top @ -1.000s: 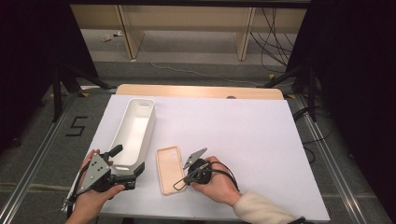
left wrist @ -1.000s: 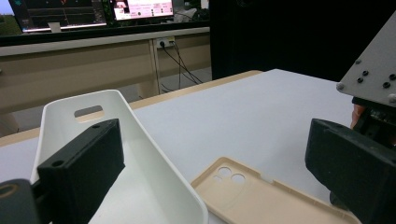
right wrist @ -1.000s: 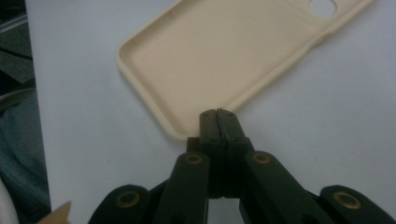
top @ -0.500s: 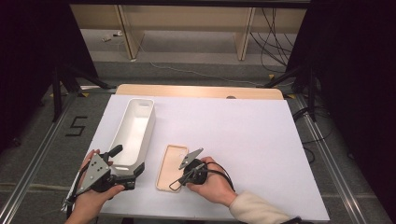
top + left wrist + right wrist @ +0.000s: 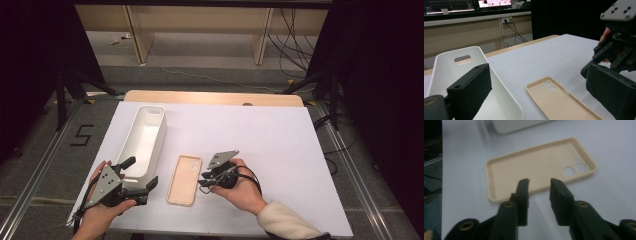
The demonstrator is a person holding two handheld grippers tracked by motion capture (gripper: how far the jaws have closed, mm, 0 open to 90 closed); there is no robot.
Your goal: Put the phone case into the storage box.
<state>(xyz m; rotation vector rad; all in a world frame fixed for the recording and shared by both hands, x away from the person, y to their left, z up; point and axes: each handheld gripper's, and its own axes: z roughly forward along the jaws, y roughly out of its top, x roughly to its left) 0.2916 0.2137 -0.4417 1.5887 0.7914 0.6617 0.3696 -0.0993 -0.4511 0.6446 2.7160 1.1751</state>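
A beige phone case (image 5: pixel 184 179) lies flat on the white table (image 5: pixel 270 145), hollow side up, camera holes at its far end. In the right gripper view the case (image 5: pixel 536 167) sits just beyond my right gripper (image 5: pixel 538 181). Its jaws have just been opening and stand apart with nothing between them. From above, my right gripper (image 5: pixel 204 181) is at the case's right edge. My left gripper (image 5: pixel 140 173) is open wide at the near end of a long white bin (image 5: pixel 145 137). One of its jaws is over the bin (image 5: pixel 439 65), the other toward the case (image 5: pixel 559 100).
The bin is empty and runs away from me at the table's left. The table's wooden back edge (image 5: pixel 210 97) lies beyond it. Cables and shelf legs (image 5: pixel 135 35) stand on the floor behind. The right gripper (image 5: pixel 609 50) shows close on the right in the left gripper view.
The right gripper's jaws, shut on the case's edge before, have opened and drawn back to the right. The case swung slightly and now lies free. The left gripper has not moved.
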